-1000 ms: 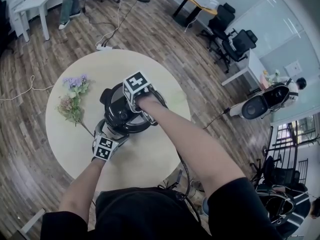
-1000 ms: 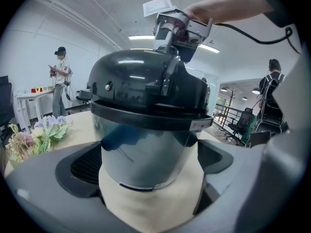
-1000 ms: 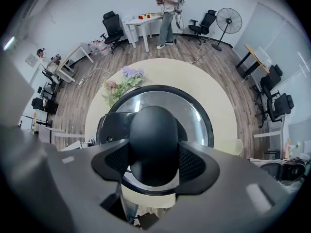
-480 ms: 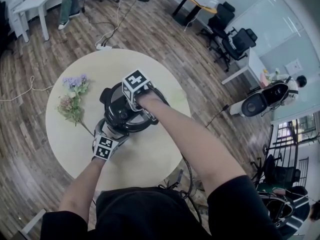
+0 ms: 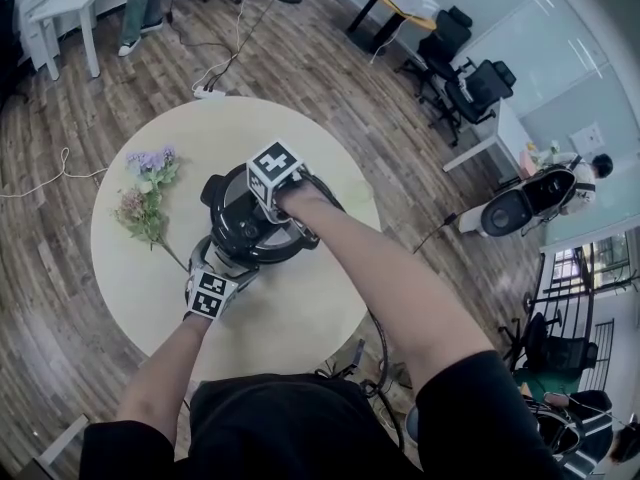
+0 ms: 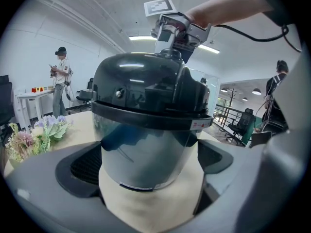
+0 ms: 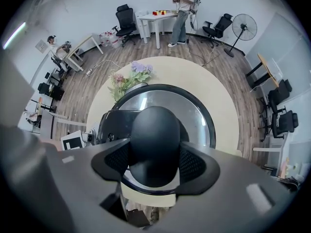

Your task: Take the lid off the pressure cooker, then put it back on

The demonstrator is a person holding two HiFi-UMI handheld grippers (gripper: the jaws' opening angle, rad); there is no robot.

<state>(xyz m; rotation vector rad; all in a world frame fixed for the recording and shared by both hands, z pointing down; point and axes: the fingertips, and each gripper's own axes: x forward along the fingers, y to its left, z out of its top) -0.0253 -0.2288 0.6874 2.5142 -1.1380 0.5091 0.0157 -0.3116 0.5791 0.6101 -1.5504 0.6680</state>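
Note:
A black-lidded pressure cooker (image 5: 240,230) stands in the middle of the round table (image 5: 300,313). My right gripper (image 5: 268,200) points straight down onto the lid (image 7: 197,113) and is shut on the lid's black knob (image 7: 155,130), one pad against each side. From the front, my left gripper (image 5: 222,268) holds the cooker's silver body (image 6: 146,149) low down, and both pads touch its sides. In the left gripper view the lid (image 6: 141,86) sits on the body with the right gripper (image 6: 172,50) on top.
A bunch of artificial flowers (image 5: 145,193) lies on the table left of the cooker. A person (image 7: 183,4) stands by a white table far off. Office chairs (image 5: 470,83) and a floor cable (image 5: 215,78) surround the table.
The right gripper's marker cube has twisted slightly on the lid knob. The left gripper and the cooker's body have stayed where they were.

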